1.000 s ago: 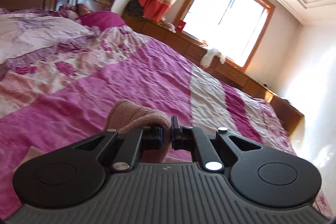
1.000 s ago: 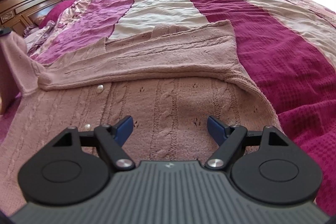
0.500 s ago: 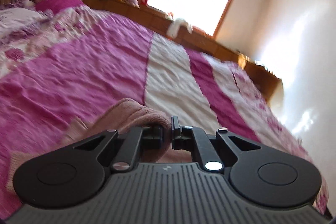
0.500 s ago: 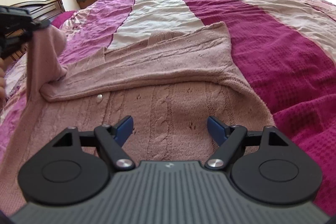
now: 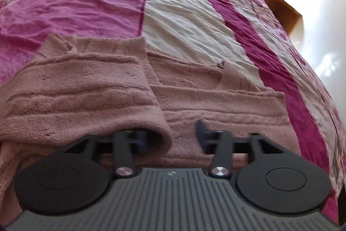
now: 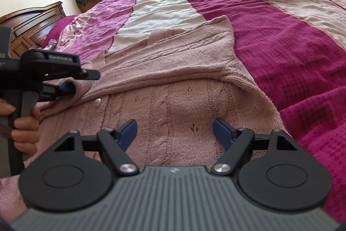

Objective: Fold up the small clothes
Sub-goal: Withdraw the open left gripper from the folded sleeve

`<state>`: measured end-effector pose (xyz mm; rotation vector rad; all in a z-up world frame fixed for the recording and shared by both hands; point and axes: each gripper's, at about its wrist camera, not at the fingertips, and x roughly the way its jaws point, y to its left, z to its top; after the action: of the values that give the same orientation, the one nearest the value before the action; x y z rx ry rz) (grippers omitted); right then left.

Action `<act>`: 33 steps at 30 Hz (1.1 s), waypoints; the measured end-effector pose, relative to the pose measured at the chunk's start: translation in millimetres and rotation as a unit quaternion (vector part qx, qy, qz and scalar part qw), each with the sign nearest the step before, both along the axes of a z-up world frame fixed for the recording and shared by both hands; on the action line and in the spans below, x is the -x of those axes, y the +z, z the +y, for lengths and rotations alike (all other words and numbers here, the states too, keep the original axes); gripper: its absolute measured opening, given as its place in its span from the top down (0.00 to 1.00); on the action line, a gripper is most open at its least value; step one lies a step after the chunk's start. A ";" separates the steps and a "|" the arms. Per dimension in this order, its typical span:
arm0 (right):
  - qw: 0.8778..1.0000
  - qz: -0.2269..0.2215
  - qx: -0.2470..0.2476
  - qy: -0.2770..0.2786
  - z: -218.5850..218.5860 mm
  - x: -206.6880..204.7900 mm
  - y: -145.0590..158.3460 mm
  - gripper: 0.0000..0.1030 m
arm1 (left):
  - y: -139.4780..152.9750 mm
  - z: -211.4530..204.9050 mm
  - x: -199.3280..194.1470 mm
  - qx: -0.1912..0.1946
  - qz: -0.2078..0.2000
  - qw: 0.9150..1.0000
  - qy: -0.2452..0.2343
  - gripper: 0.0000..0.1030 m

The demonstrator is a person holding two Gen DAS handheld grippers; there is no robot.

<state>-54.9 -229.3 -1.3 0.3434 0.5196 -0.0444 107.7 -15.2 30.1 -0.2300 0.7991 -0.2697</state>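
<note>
A pink knitted cardigan (image 6: 173, 88) lies spread on a striped bedspread (image 6: 292, 36), one sleeve (image 5: 82, 96) laid across its body. The left gripper (image 5: 170, 140) has its jaws parted, the sleeve's end draped over one finger. The right gripper (image 6: 175, 129) hovers with jaws wide, the cardigan's body between and beneath them. Risk: pulling the left gripper away could snag the sleeve and undo the fold.

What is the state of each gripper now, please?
Left gripper: jaws open, the pink cardigan sleeve fold lying over one jaw, not clamped.
Right gripper: jaws open, holding nothing, above the cardigan.
</note>
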 end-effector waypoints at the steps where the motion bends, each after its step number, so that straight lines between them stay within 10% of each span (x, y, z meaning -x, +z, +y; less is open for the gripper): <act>1: 1.000 0.000 0.000 0.000 -0.2 0.0 -0.3 0.24 | 3.5 -2.4 2.5 -0.007 -0.004 1.000 -0.004 0.32; 16: 1.000 -0.001 0.000 0.000 0.5 1.6 0.5 0.23 | 48.7 12.7 54.0 -0.076 -0.010 0.997 -0.011 0.24; 33: 0.996 -0.033 0.037 0.067 36.5 -7.1 36.7 0.23 | 53.1 101.5 103.0 -0.146 0.009 0.985 0.088 0.23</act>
<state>-47.8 -192.8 35.4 0.2360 0.4725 0.0780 4.7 86.3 83.2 -0.0268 0.8199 0.0179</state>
